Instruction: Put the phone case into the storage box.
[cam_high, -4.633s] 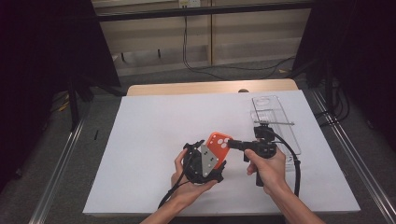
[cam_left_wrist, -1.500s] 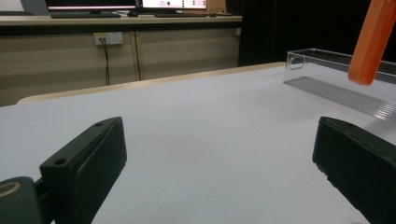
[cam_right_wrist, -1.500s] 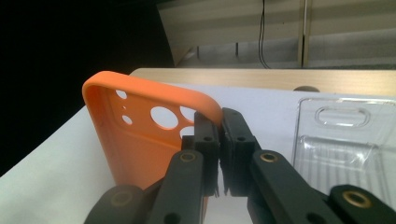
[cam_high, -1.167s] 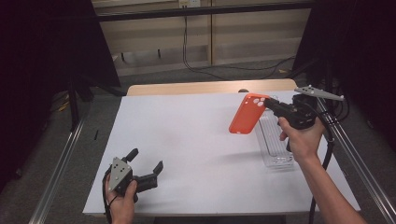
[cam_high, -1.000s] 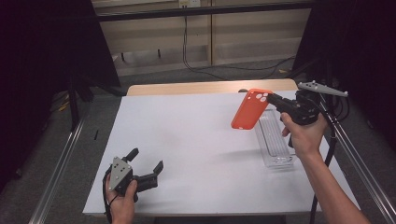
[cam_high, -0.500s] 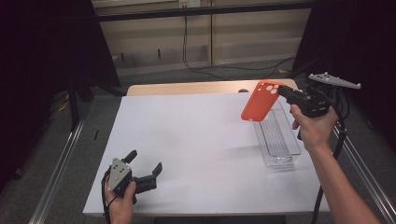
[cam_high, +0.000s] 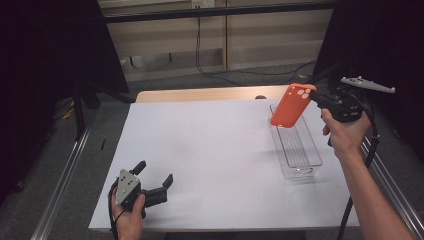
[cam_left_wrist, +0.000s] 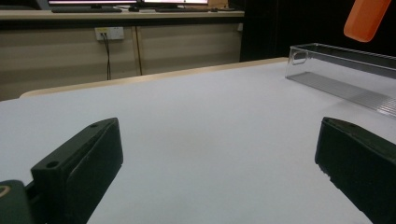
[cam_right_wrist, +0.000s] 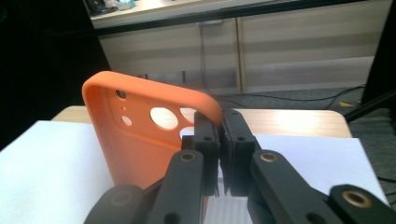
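Note:
An orange phone case (cam_high: 290, 106) hangs tilted in the air above the far end of a clear plastic tray (cam_high: 303, 172) at the table's right. My right gripper (cam_high: 314, 95) is shut on the case's top edge; the right gripper view shows its jaws (cam_right_wrist: 219, 126) pinching the rim of the case (cam_right_wrist: 140, 140) beside the camera holes. My left gripper (cam_high: 155, 171) rests near the table's front left corner, open. Its jaws have just been opening, and only bare table lies between them (cam_left_wrist: 215, 154). Far off in the left gripper view are the tray (cam_left_wrist: 336, 56) and the case (cam_left_wrist: 366, 18).
The white table top (cam_high: 210, 150) stretches between the two hands. A wooden strip (cam_high: 200, 94) runs along its far edge. Metal rails (cam_high: 65, 180) flank the table, and cables lie on the floor behind it.
The right hand has carried the orange case to the right and farther back, above the tray's far end. The left hand has stayed put at the front left.

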